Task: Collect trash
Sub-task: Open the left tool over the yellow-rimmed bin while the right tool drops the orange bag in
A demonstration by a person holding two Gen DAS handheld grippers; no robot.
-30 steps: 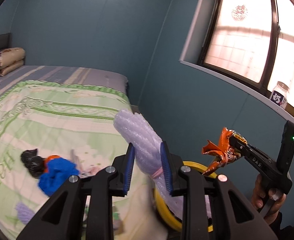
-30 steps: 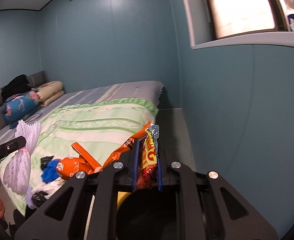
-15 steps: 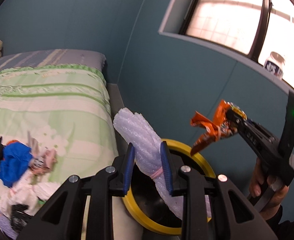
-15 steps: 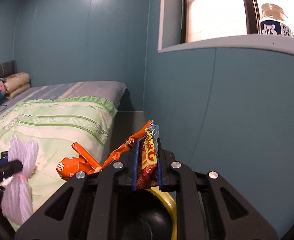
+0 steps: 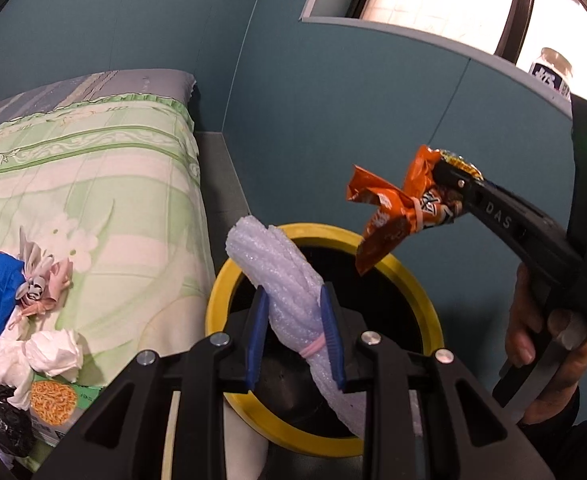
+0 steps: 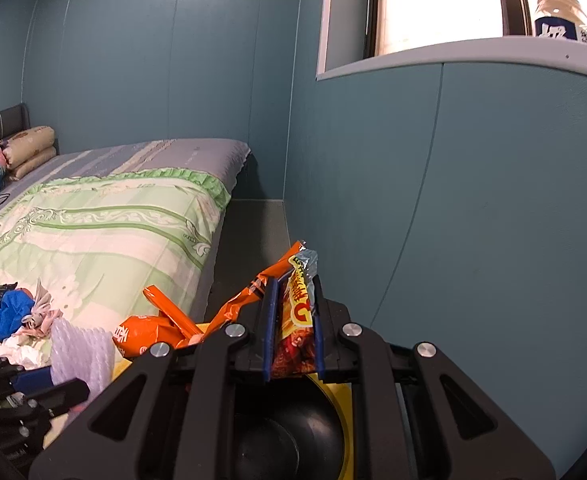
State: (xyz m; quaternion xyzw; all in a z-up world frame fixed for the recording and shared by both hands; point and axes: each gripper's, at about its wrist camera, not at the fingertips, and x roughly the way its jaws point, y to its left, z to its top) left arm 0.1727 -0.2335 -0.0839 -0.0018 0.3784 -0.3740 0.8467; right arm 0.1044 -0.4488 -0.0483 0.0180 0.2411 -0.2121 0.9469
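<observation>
Both grippers have swung from the bed to over the bin (image 5: 229, 280): left gripper (image 5: 293, 336) clamps foam (image 5: 277, 268), right gripper (image 6: 293, 328) clamps wrapper (image 6: 297, 320); dropping seems next.

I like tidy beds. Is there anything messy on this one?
Yes. A heap of trash sits on the green bedspread near its edge: a blue bag, crumpled white paper, a black bag and a noodle packet. That belongs in the yellow-rimmed bin.
</observation>
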